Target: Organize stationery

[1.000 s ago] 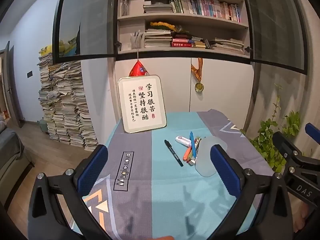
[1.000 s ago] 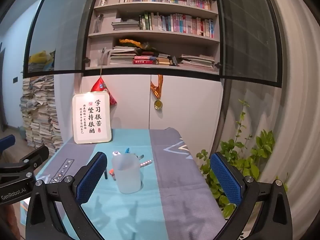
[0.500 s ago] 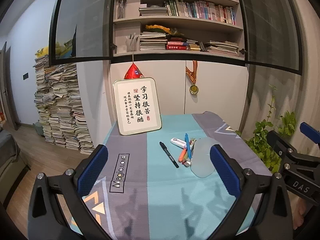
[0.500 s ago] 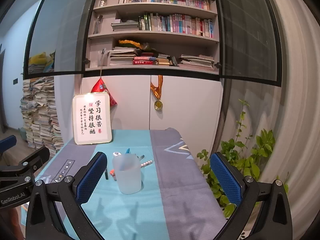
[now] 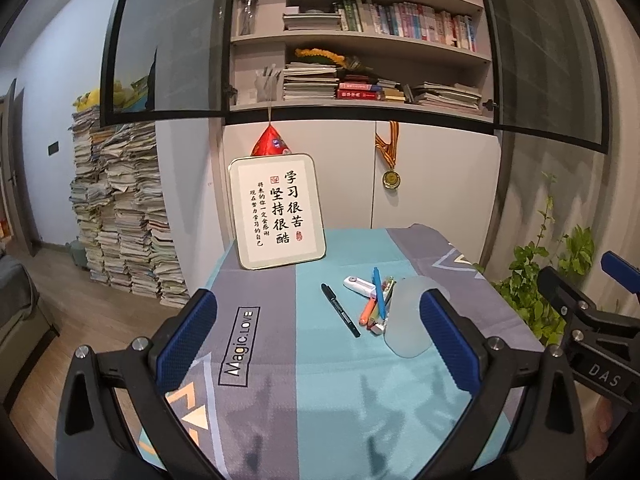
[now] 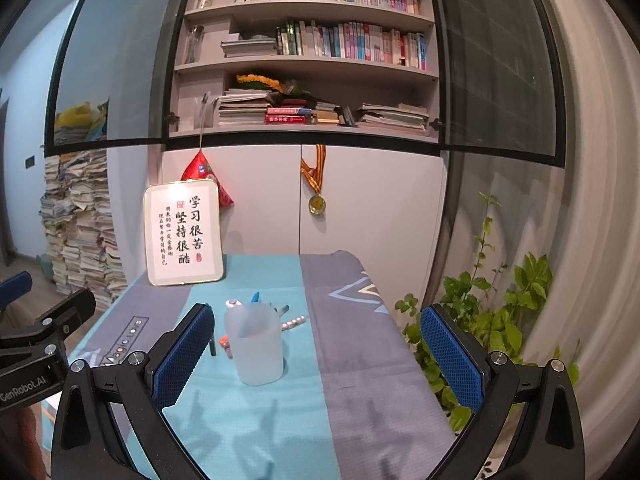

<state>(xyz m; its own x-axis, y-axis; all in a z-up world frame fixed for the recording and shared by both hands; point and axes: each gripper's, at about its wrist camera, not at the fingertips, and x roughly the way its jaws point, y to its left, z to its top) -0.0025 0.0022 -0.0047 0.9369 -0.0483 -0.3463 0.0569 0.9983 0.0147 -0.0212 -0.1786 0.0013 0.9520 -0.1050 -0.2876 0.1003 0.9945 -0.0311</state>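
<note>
A frosted plastic cup [image 5: 406, 322] stands upright on the teal and grey tablecloth [image 5: 320, 392]; it also shows in the right wrist view [image 6: 256, 346]. Beside it lies a pile of stationery: a black marker [image 5: 340, 315], a blue pen [image 5: 379, 293], an orange pen [image 5: 367, 312] and a white correction tape [image 5: 358, 284]. My left gripper [image 5: 318, 344] is open and empty above the near table, short of the pens. My right gripper [image 6: 318, 354] is open and empty, with the cup just inside its left finger [image 6: 182, 354].
A framed calligraphy sign [image 5: 278, 210] leans against the white cabinet at the table's back. Bookshelves hang above. A green plant [image 6: 492, 292] stands right of the table. Stacks of books [image 5: 120, 208] stand on the floor at left.
Both views have tilted upward a little, so the table and stationery sit lower in the frames. Both grippers stay open and nothing on the table has moved.
</note>
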